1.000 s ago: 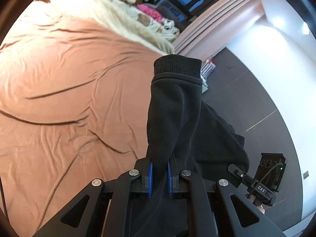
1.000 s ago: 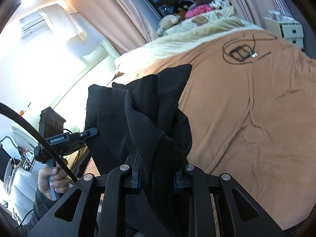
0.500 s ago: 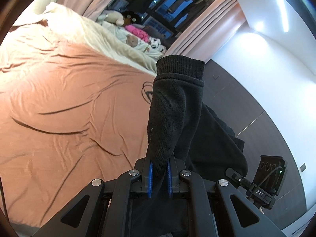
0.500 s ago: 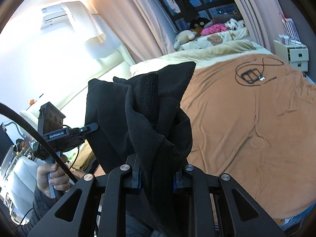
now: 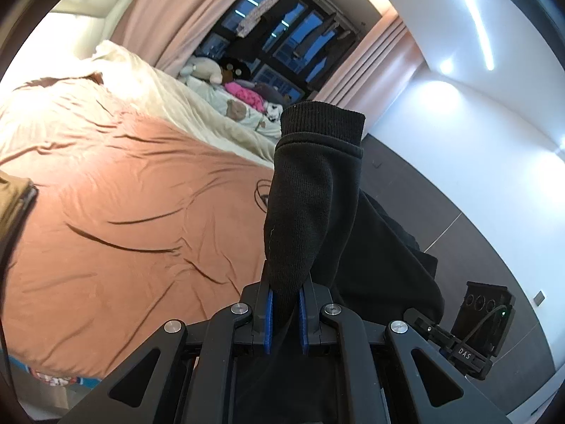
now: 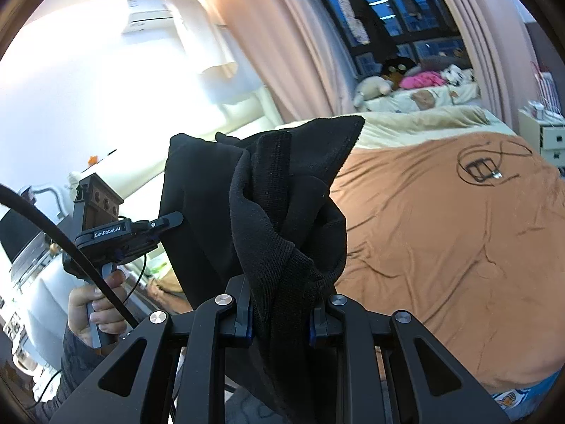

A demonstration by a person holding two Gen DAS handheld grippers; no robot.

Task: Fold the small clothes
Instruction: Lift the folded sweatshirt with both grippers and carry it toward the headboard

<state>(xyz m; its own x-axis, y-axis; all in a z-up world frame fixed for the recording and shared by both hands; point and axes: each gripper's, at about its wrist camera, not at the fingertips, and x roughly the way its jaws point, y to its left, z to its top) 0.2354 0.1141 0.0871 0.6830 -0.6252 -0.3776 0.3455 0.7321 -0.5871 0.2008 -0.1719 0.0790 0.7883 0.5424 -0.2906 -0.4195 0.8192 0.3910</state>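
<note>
A black knit garment (image 5: 310,198) with a ribbed cuff hangs in the air above the brown bedspread (image 5: 116,212). My left gripper (image 5: 285,312) is shut on one end of it, the cuff standing up past the blue pads. My right gripper (image 6: 280,312) is shut on a bunched part of the same black garment (image 6: 282,194). In the right wrist view the left gripper (image 6: 155,228) shows from the side with a hand (image 6: 95,304) on its handle. In the left wrist view the right gripper's body (image 5: 459,349) shows at lower right.
A dark cable with a small device (image 6: 483,168) lies on the brown bedspread (image 6: 441,247). A cream blanket (image 5: 169,95) and soft toys (image 5: 208,70) lie beyond, before a window. A white drawer unit (image 6: 551,137) stands at the bed's right. An olive cloth (image 5: 14,205) shows at the left edge.
Both grippers have risen with the black garment still held. More of the window, curtains and ceiling shows now, and the bed sits lower in both views.
</note>
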